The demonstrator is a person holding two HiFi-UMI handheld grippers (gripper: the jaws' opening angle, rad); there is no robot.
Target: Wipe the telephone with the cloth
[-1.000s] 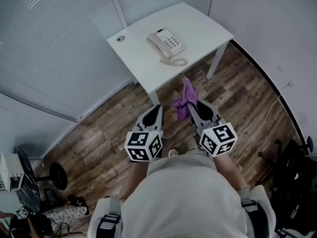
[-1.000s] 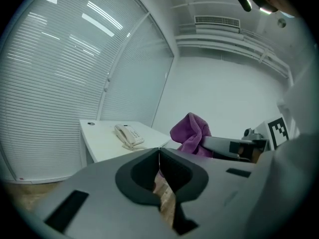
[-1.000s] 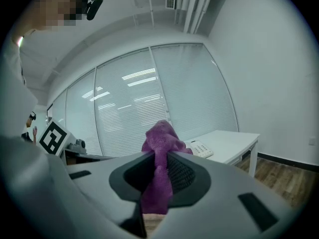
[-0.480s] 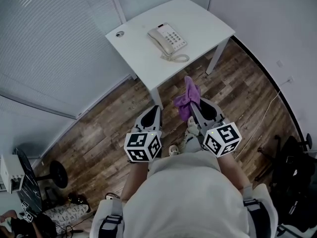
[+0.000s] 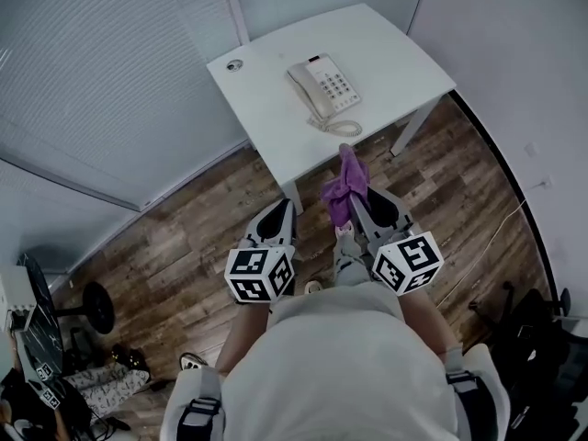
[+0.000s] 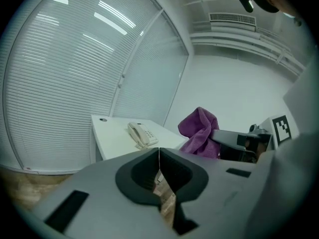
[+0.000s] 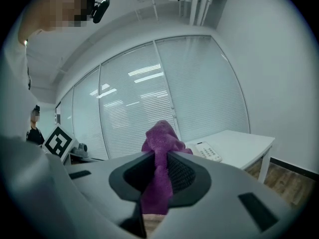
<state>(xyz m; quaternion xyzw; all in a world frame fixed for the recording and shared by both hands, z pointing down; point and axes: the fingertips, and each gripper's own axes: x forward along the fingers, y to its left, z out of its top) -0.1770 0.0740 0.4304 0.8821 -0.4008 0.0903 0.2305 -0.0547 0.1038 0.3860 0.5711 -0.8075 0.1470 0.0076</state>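
A cream telephone (image 5: 326, 88) with a coiled cord lies on the white table (image 5: 266, 95) ahead of me, handset on its cradle. A purple cloth (image 5: 342, 184) sticks up from my right gripper (image 5: 354, 202), which is shut on it; in the right gripper view the cloth (image 7: 159, 148) is pinched between the pads and the telephone (image 7: 205, 151) shows beyond. My left gripper (image 5: 285, 206) is shut with nothing in it; its jaws meet in a thin line (image 6: 158, 156). Both grippers hang over the wooden floor, short of the table's near edge. The telephone (image 6: 141, 133) is well out of reach.
Window blinds (image 5: 101, 72) run along the left, close behind the table. A white wall (image 5: 514, 44) stands to the right. A thin cable (image 5: 501, 223) lies on the wooden floor at right, dark gear (image 5: 542, 338) sits lower right, and a stool base (image 5: 96, 309) lower left.
The table and telephone have shifted right and slightly nearer in the head view as I step forward. Both grippers keep their pose, the cloth still held in the right one.
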